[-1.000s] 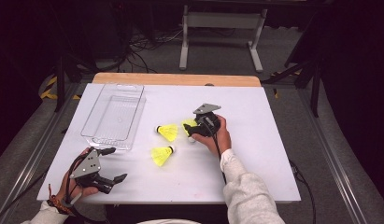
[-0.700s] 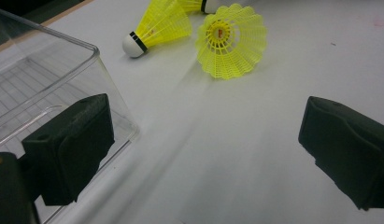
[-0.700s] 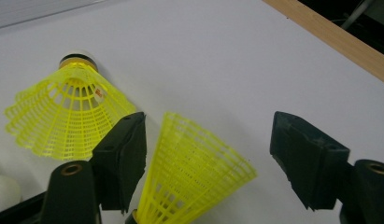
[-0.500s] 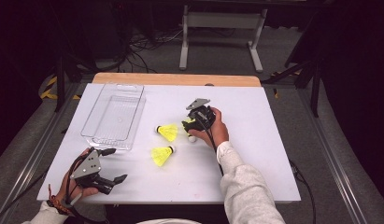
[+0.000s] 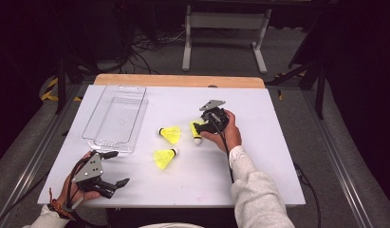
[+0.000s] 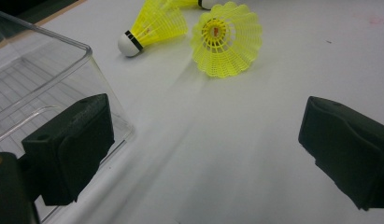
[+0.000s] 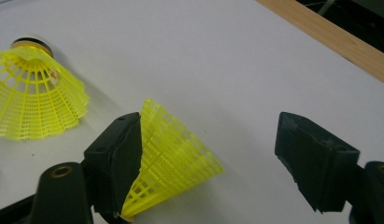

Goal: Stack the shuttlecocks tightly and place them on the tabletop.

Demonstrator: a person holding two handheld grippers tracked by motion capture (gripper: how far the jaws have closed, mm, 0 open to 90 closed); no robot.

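Here the right gripper [image 5: 200, 128] stands with its jaws apart and has just been opening; a yellow shuttlecock [image 7: 168, 156] lies between them, its skirt against the left jaw, well apart from the other, so nothing is clamped. In the high view this shuttlecock [image 5: 196, 130] sits on the white table [image 5: 268, 156] just under the right hand [image 5: 224, 133], cork end toward the person. Judgement: either a release or a wider approach for a fresh grip; the wide gap suits the flared skirt. Two more shuttlecocks [image 5: 170, 134] [image 5: 164, 157] lie near, between this gripper and the clear tray [image 5: 116, 119], probably the bin for all three. The left gripper [image 5: 117, 167] rests with jaws wide and empty at the tray's near corner [image 6: 89, 51], likely waiting.
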